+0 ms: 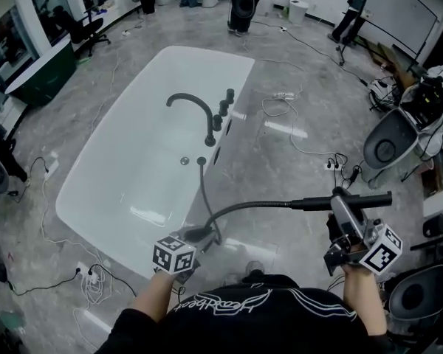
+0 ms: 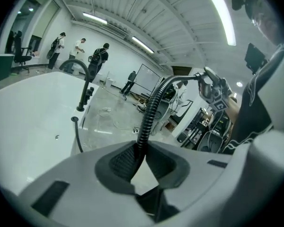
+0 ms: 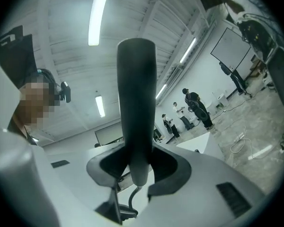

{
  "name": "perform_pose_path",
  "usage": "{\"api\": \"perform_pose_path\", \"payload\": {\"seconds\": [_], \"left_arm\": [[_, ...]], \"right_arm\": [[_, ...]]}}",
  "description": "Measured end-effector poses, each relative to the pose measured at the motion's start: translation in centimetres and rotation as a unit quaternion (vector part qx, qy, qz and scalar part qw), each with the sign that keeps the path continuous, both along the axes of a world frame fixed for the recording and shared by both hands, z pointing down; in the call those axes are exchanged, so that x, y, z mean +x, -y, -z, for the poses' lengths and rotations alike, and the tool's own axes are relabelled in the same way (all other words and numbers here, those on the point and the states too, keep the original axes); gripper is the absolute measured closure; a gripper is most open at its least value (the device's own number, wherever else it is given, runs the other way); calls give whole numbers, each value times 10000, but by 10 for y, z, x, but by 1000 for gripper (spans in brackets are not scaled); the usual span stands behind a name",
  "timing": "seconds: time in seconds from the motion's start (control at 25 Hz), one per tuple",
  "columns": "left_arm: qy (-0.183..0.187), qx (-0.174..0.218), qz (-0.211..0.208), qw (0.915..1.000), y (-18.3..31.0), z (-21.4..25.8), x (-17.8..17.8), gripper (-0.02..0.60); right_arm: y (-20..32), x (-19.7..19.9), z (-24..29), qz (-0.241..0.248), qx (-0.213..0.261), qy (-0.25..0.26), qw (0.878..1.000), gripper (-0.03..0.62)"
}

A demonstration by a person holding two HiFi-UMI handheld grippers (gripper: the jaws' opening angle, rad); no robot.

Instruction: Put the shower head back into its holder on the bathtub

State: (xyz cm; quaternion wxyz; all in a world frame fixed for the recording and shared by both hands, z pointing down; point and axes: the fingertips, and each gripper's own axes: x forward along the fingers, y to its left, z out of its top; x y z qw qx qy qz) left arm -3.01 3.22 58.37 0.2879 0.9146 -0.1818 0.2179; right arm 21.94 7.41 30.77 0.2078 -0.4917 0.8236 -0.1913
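Head view looked steeply down on a white bathtub (image 1: 96,161) standing on a grey marbled floor (image 1: 295,168). A small round drain fitting (image 1: 184,160) sat in its basin. On the tub's right rim stood a black arched faucet (image 1: 196,109), and just beside it a row of black knobs (image 1: 223,108). I could not tell which of these fittings was the holder.

A black ribbed hose (image 1: 244,209) rose from the rim near the faucet, ran down along the tub's edge and curved out to the right. The left gripper (image 1: 196,234) was clamped on this hose at the tub's near corner. In the left gripper view the hose (image 2: 149,112) stood pinched between the two pads of the left gripper (image 2: 139,150).

The black shower head (image 1: 354,200) lay roughly level, outside the tub and well apart from the faucet, above the floor at the right. The right gripper (image 1: 341,203) gripped it near the middle. In the right gripper view the shower head (image 3: 136,103) stood upright, pressed between the jaws of the right gripper (image 3: 137,164).

Loose cables (image 1: 280,109) lay on the floor around the tub, and people (image 1: 240,2) stood at the far end of the room.
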Motion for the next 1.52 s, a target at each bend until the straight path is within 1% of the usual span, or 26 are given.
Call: {"api": "perform_pose_path", "payload": {"seconds": [0.08,0.24,0.36,0.48,0.72,0.88,1.08,1.28,1.4,1.52], "left_arm": [[-39,123,218,9997,8,18,-14,517],[-263,336,602,9973,23,60,-40,517],[-363,573,754,9948,30,88,-53,517],[-422,934,882,9908,39,120,-66,517],[-388,1421,1181,9820,67,177,-84,517],[-236,1755,1307,9755,92,206,-89,517],[-160,2195,1460,9645,132,245,-90,517],[-78,2395,1748,9550,187,280,-78,517],[-67,2591,1791,9491,215,302,-69,517],[-36,2760,1842,9433,244,320,-62,517]], "right_arm": [[1,-7,-1,90,16,67,9999,457],[4,-22,8,296,134,216,9992,458],[3,-32,17,423,224,318,9983,459],[2,-44,24,615,331,488,9964,459],[13,-42,24,735,380,810,9933,459],[29,-37,24,896,441,1032,9896,459],[55,-32,32,1170,659,926,9866,459],[100,-20,26,1473,643,1066,9812,459],[129,-14,25,1581,581,1131,9792,459],[157,-9,31,1673,630,1241,9760,459]]}}
